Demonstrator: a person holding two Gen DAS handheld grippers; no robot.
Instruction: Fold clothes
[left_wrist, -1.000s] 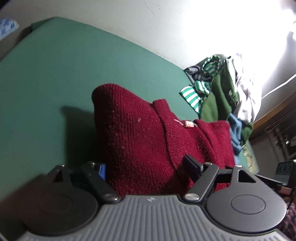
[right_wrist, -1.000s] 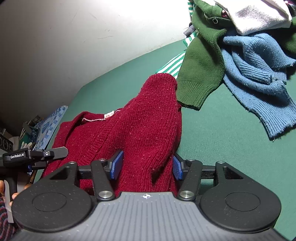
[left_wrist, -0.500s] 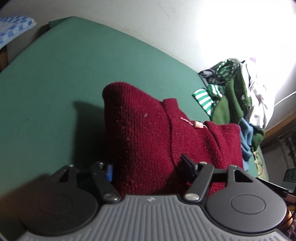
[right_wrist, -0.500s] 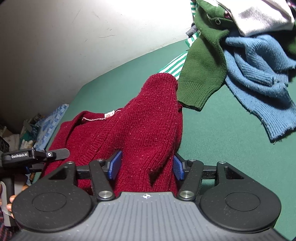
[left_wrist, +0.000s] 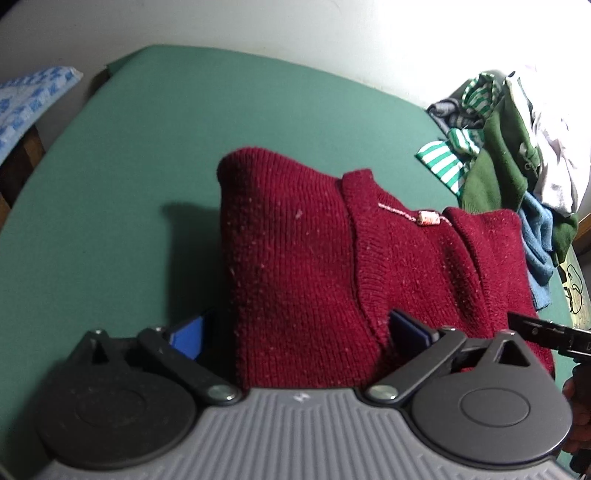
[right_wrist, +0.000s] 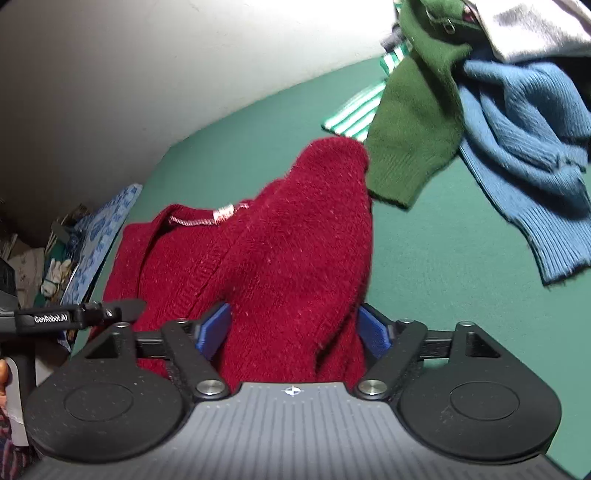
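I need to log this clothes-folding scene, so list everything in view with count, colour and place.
knit sweater: one, dark red, on the table between both grippers' jaws
table cover: one, green, under all the clothes
green sweater: one, dark green, in the far pile
blue sweater: one, beside the green one
striped garment: one, green and white, under the pile
pale garment: one, whitish, on top of the pile
left gripper: black, blue pads, jaws opening
right gripper: same, jaws opening
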